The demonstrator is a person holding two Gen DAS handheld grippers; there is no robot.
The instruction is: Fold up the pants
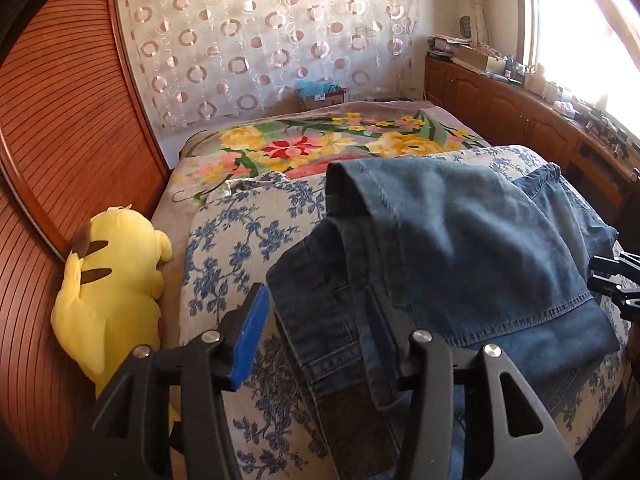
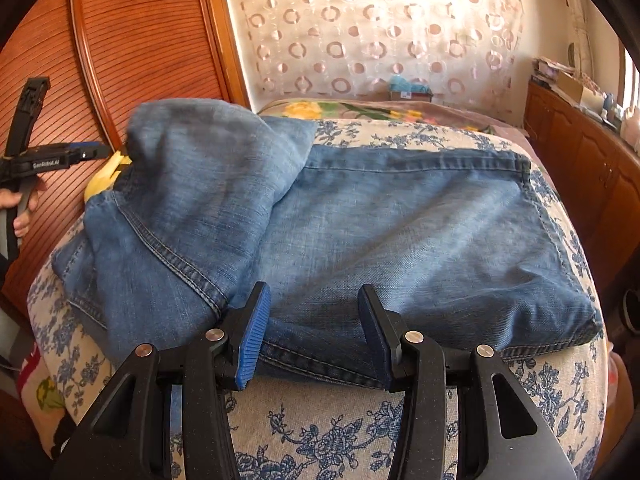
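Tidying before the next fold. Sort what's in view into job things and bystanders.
Job: jeans, left gripper, right gripper, blue-flowered cushion under the jeans.

Just lying about: yellow plush toy, floral blanket, box by the curtain, clutter on the cabinet.

A bed with a blue-flowered cover fills the room, a bright floral blanket spread beyond it. A sheer curtain with ring patterns hangs behind. Ribbed reddish wood panels stand left; low wooden cabinets run under a sunlit window at right.
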